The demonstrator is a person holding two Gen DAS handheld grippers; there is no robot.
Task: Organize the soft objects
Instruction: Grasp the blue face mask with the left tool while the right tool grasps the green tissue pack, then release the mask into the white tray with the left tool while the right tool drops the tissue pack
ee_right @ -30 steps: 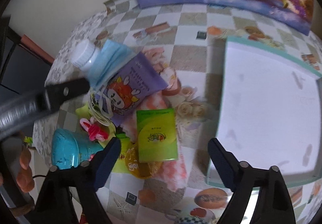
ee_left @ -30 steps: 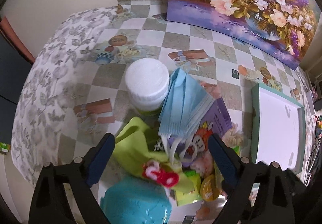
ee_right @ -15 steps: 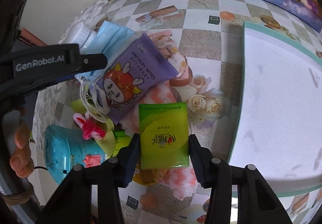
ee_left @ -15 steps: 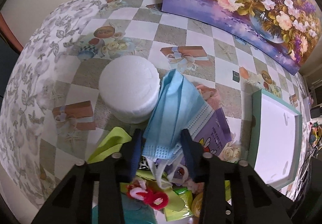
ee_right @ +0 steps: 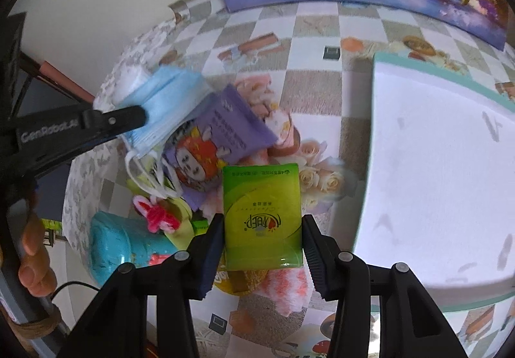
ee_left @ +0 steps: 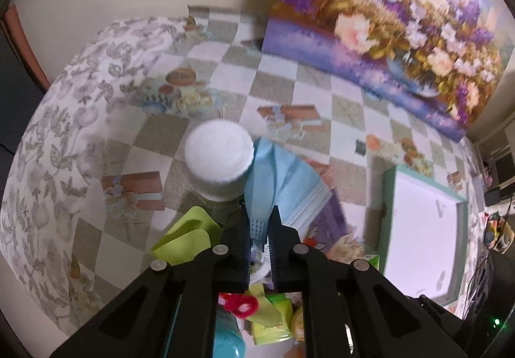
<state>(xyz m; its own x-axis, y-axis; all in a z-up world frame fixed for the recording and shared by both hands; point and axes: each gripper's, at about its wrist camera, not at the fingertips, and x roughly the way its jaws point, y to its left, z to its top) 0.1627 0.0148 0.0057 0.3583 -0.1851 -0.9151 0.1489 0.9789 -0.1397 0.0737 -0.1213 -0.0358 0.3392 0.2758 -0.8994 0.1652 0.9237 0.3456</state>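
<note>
Left tongs (ee_left: 260,226) clamp the blue mask stack (ee_left: 280,178) by its hem at desk (ee_left: 283,81) centre, limp & light w/ dangling loops, while right tongs (ee_right: 262,240) squeeze the slick, squashy green tissue pack (ee_right: 262,213) at 6 o'clock.

The face mask (ee_left: 280,184) lies just right of the capped jar (ee_left: 219,161), overlapping the wipes pack (ee_right: 222,139). The tissue packet (ee_right: 262,216) sits nearer (partly over the wipes pack's near edge). The tray (ee_right: 444,91) lies to the right; the painting (ee_left: 386,13) stands at the far edge.
</note>
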